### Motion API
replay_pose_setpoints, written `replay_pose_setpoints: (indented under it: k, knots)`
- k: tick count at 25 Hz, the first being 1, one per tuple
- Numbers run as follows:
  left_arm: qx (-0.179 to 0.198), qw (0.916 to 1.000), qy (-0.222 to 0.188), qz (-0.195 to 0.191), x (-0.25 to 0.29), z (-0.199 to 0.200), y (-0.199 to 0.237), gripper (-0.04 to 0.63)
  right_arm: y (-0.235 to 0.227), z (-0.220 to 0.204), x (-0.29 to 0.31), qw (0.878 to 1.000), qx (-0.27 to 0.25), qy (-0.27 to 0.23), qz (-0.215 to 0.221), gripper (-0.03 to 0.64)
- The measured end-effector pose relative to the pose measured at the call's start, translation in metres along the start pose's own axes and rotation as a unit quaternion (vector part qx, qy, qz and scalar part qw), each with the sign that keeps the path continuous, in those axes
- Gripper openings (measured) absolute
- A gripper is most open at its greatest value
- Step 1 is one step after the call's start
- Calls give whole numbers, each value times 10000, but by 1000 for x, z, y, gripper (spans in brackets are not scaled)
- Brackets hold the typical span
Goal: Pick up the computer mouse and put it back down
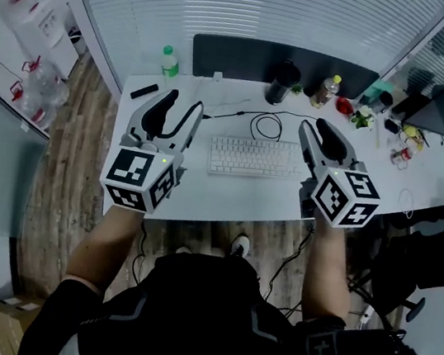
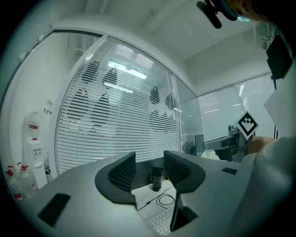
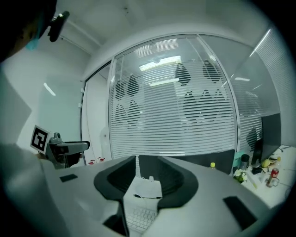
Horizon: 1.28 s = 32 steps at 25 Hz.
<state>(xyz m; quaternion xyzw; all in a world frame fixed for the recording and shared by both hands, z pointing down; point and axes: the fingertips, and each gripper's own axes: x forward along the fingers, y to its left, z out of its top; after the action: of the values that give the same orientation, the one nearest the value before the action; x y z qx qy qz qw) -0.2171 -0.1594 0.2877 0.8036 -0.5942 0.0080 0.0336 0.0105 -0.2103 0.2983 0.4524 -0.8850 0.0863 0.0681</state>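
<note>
Both tools hover above the white counter (image 1: 227,200), on either side of the keyboard (image 1: 256,158). The left tool (image 1: 181,106) is at its 9 o'clock and the right tool (image 1: 314,126) at its 3 o'clock. The left tool's jaws stand fairly wide with nothing between them. The right tool's jaws are narrower, also empty. A black cup (image 1: 282,83) sits at the keyboard's 12 o'clock, with a looped cable (image 1: 265,126) just before it. The computer mouse cannot be made out in any view.
</note>
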Motion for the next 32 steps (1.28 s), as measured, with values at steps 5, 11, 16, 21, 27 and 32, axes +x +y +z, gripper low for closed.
replay_pose_setpoints:
  k: [5,11,16,21,27,32]
  knots:
    - [-162,9998,-41,-71,-14,-5,3,131,14,5,-11,9998,-134,-129,-46,108]
    - [-67,9997,-194,145,-26,-1,-4,60,13,3,-22,9997,-76,-221,112,3]
    - [-520,9983,-132,211,-20,5,-17,34,0,8,-28,9990,-48,-247,356,2]
    - [-711,9971,-61,281,-12,9,-39,31,-20,6,-35,9984,-25,-222,513,0]
    - [-458,9964,32,706,-11,4,-52,30,-39,1,-39,9974,51,-165,699,0]
    - [-111,9957,50,924,-5,13,-64,29,-48,2,-38,9967,-79,-162,793,-2]
